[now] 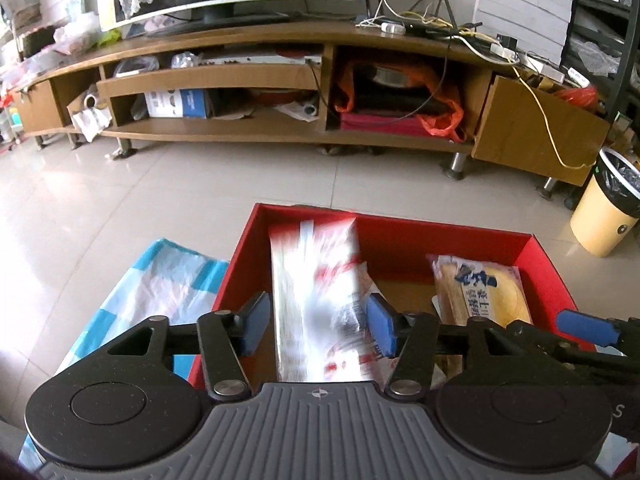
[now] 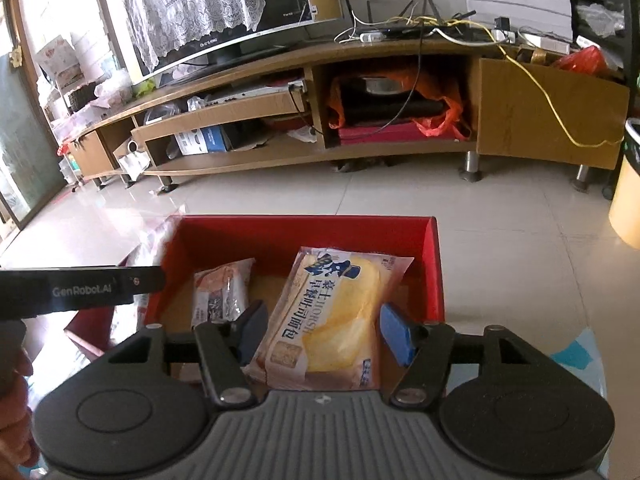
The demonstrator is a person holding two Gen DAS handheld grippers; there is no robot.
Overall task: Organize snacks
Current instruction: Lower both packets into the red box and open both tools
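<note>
A red box (image 1: 400, 236) (image 2: 304, 232) stands on a checked cloth. My left gripper (image 1: 318, 326) hangs over its left half with jaws wide apart. A blurred silver and red snack packet (image 1: 320, 300) lies between them without touching the pads. My right gripper (image 2: 326, 330) is open over the right half. A yellow toast bread packet (image 2: 336, 320) (image 1: 480, 292) lies flat between its pads, not pinched. A small orange and white snack packet (image 2: 220, 292) lies in the box to the left of the bread.
A blue and white checked cloth (image 1: 160, 280) covers the table under the box. A long wooden TV stand (image 1: 280, 80) runs across the back. A yellow waste bin (image 1: 604, 216) stands on the tiled floor at right. The left gripper's arm (image 2: 80, 290) crosses the right wrist view.
</note>
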